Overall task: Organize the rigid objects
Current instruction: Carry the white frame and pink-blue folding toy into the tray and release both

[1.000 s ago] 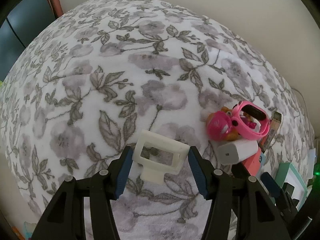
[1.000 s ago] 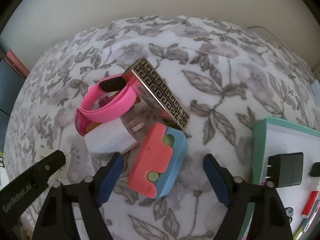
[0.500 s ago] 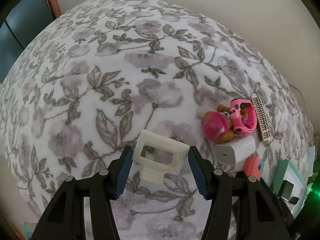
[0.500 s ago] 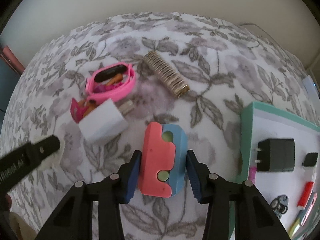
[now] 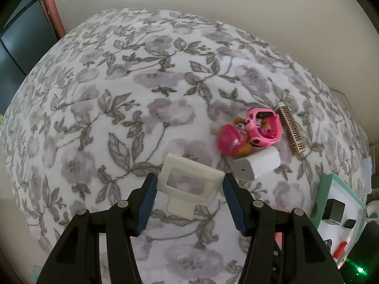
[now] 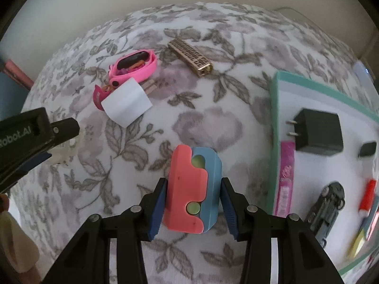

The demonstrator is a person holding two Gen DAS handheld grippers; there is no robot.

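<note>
Now: left tongs (image 5: 189,184) clamped on white frame (image 5: 189,184), pads (image 5: 149,198) pressing both its sides above floral surface (image 5: 118,108). Right tongs (image 6: 193,203) gripping pink-blue block (image 6: 193,189) between both pads after closing on it in last moments. Beyond left tongs, to right: white charger (image 5: 257,165), pink toy (image 5: 233,140), pink band (image 5: 265,127), gold bar (image 5: 291,130). Teal tray (image 6: 274,108) right of right tongs, holding black charger (image 6: 319,133).

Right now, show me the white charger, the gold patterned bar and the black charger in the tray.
white charger (image 6: 126,105), right wrist view, top face.
gold patterned bar (image 6: 190,55), right wrist view, patterned top.
black charger (image 6: 319,130), right wrist view, body.
</note>
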